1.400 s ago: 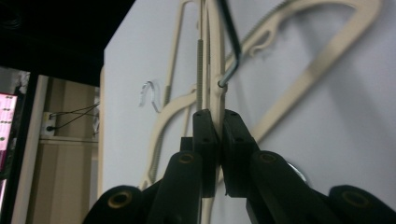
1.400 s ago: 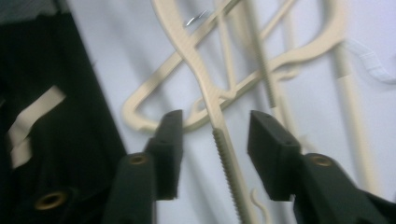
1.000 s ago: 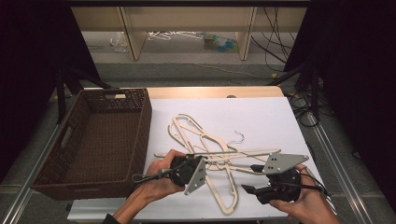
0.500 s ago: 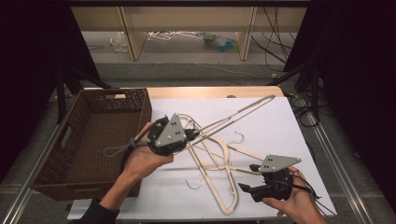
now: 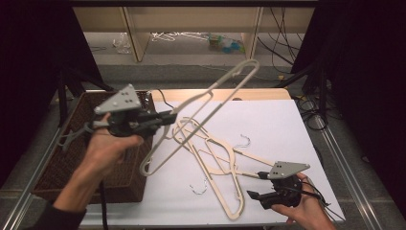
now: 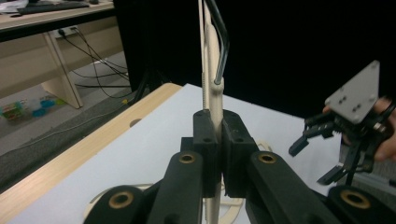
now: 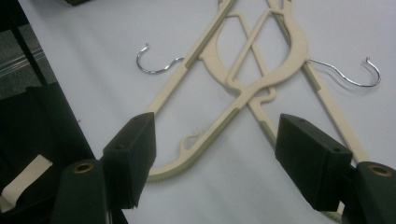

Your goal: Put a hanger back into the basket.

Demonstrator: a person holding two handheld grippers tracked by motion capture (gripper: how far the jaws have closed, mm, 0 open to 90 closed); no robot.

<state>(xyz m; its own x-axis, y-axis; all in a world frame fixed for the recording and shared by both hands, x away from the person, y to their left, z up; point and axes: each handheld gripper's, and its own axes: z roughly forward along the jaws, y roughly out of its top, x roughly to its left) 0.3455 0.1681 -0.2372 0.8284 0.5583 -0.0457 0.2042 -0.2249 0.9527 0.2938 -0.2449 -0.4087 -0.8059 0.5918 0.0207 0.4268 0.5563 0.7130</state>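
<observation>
My left gripper point(image 5: 167, 116) is raised over the table's left side, beside the basket, shut on a cream plastic hanger point(image 5: 210, 96). The hanger slants up to the right, clear of the table. In the left gripper view the pads point(image 6: 205, 135) pinch the hanger's neck point(image 6: 210, 70) under its metal hook. Several more cream hangers point(image 5: 215, 153) lie tangled on the white tabletop. My right gripper point(image 5: 256, 185) hovers low at the front right. Its jaws have just been opening, and they straddle the hangers point(image 7: 252, 84) below without touching them.
A dark wicker basket point(image 5: 72, 158) stands at the table's left edge. A loose metal hook point(image 5: 198, 187) lies near the front of the white tabletop point(image 5: 287, 120). Wooden shelving and cables stand beyond the far edge.
My left gripper has lifted the hanger off the pile and carried it up and left toward the basket. The right gripper has sunk slightly toward the table.
</observation>
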